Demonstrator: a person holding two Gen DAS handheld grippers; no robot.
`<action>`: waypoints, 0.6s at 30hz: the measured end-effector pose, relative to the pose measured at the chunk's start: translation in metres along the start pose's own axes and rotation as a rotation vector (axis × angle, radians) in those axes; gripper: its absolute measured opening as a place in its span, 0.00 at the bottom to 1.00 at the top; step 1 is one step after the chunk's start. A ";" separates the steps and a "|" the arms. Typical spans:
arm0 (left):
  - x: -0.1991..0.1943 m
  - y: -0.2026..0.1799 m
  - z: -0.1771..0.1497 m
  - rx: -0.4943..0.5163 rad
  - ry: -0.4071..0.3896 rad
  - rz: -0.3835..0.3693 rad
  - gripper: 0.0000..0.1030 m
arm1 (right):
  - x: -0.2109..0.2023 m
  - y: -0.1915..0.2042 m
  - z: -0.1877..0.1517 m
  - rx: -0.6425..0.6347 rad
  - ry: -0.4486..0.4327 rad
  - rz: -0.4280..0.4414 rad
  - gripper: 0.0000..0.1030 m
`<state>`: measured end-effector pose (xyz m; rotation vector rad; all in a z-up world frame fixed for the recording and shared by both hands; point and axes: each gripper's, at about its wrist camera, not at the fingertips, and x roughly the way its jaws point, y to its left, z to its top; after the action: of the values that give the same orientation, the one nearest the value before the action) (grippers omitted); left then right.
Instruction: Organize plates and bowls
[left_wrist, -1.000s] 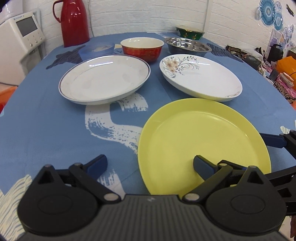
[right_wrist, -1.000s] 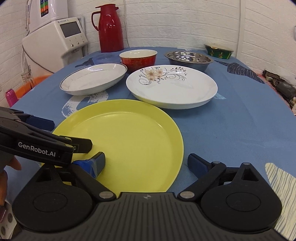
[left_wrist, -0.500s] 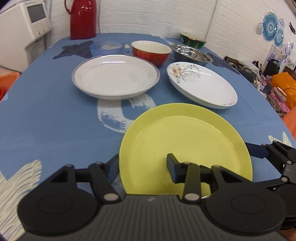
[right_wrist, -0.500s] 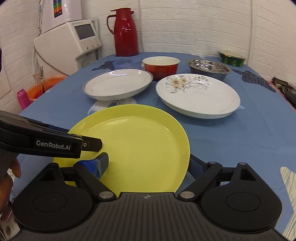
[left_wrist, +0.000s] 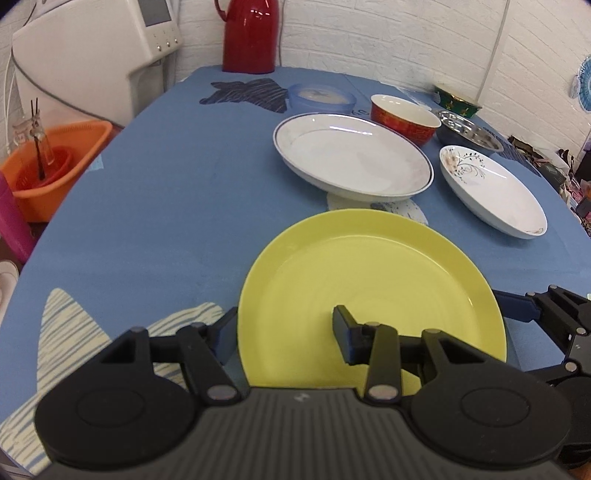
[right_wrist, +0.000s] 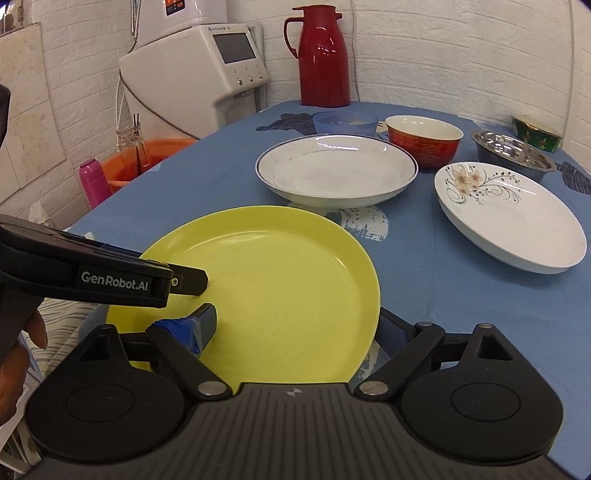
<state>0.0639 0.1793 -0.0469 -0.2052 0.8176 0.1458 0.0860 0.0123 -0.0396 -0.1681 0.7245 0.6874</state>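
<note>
The yellow plate (left_wrist: 373, 291) lies at the near edge of the blue tablecloth (left_wrist: 155, 206), with both grippers set on its rim from opposite sides. The left gripper (left_wrist: 284, 328) straddles the plate's left rim: one finger lies over the yellow surface, the other sits outside and partly below the edge. The jaws look drawn in on the rim, though whether the outer pad truly presses the plate is hidden by the edge. In the right wrist view the right gripper (right_wrist: 299, 325) straddles the opposite rim the same way, its blue-taped finger (right_wrist: 192, 326) resting on the plate's inner surface and the other finger tucked under the outer edge; its jaws stand wider and I cannot tell whether they clamp. The plate seems slightly raised off the cloth in that view, though that is not certain.

Beyond the yellow plate stands a white plate with a blue rim (left_wrist: 352, 158), and to its right a white plate with a floral pattern (left_wrist: 495, 192), the two apart. Behind them are a red bowl (left_wrist: 404, 118), a steel bowl (left_wrist: 469, 134), a green bowl (left_wrist: 458, 101) and a pale blue lid (left_wrist: 321, 98). A red thermos (left_wrist: 251, 35) stands at the far edge. Off the table to the left are a white appliance (left_wrist: 92, 55) and an orange basin (left_wrist: 55, 162).
</note>
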 end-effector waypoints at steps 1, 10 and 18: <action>0.001 -0.004 0.000 0.016 -0.015 0.014 0.39 | 0.001 0.000 -0.001 0.003 0.004 0.002 0.77; 0.009 0.001 0.008 0.019 -0.037 0.016 0.39 | 0.009 0.004 0.001 -0.036 -0.009 -0.018 0.78; -0.007 0.016 0.012 -0.022 -0.118 0.015 0.75 | -0.018 -0.019 0.008 0.041 -0.064 -0.035 0.77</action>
<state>0.0644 0.1971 -0.0358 -0.2090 0.7002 0.1799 0.0929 -0.0088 -0.0235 -0.1203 0.6724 0.6411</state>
